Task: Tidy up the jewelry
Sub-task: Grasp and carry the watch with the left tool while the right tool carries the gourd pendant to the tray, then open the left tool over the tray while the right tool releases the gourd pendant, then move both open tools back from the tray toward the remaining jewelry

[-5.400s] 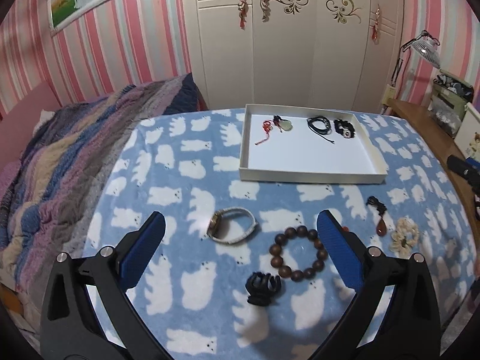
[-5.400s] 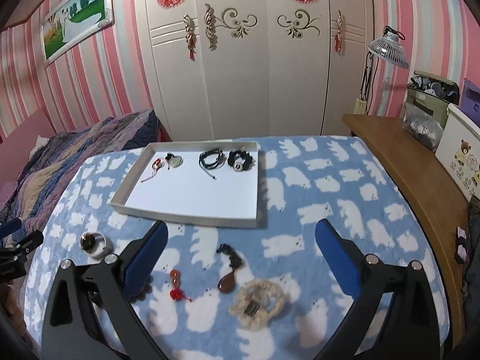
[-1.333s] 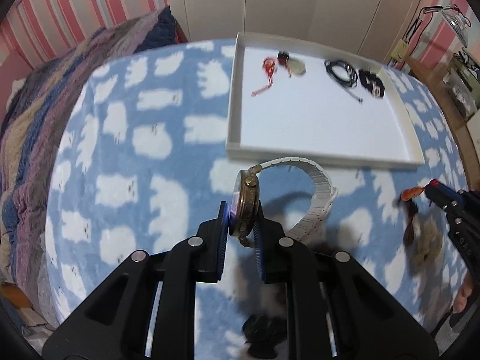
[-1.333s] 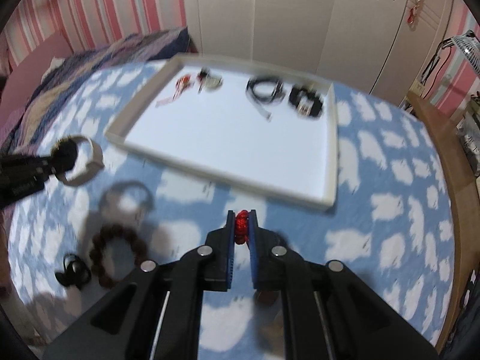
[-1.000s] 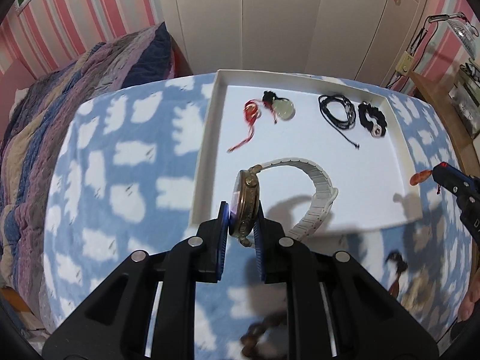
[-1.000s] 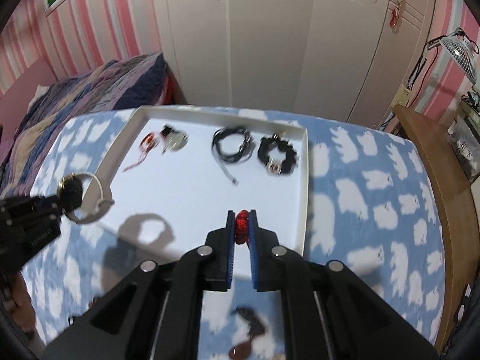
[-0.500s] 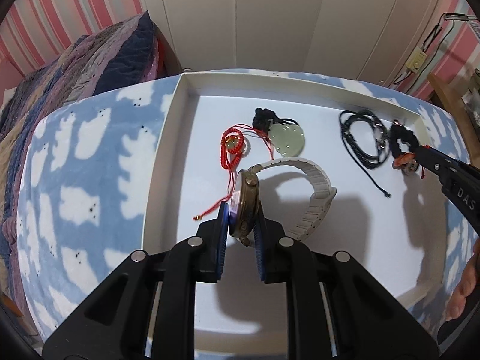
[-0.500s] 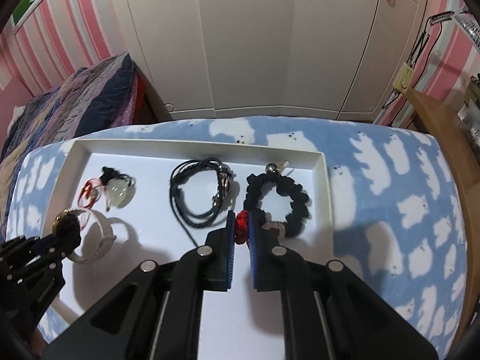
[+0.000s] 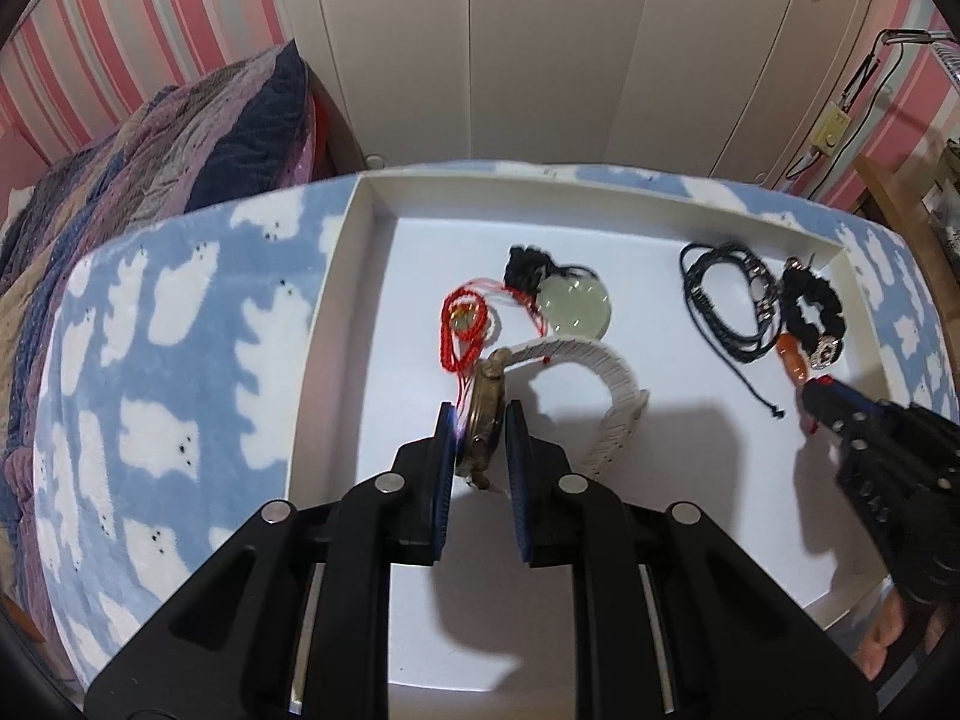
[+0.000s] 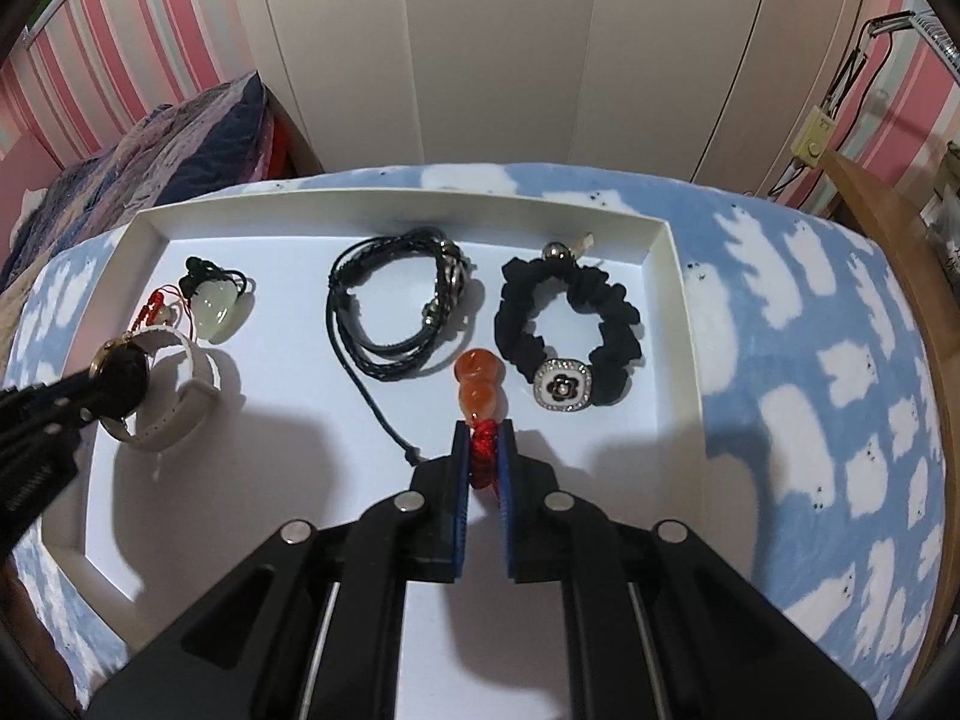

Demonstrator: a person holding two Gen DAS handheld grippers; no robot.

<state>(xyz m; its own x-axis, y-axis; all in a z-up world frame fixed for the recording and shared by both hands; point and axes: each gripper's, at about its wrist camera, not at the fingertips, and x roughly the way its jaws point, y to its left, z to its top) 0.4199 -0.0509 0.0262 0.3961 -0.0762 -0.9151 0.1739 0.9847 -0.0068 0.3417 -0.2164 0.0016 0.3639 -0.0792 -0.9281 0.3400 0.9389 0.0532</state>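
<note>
Right wrist: gourd pendant between cord bracelet and scrunchie — nothing touching.

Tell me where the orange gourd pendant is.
In the right wrist view, the orange gourd pendant hangs from the right gripper, between black cord bracelet and black scrunchie.

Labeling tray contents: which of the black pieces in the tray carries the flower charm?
The black ruffled scrunchie bracelet at the tray's right end; a white square charm with a black flower hangs on it. The black cord bracelet beside it has none.
</note>
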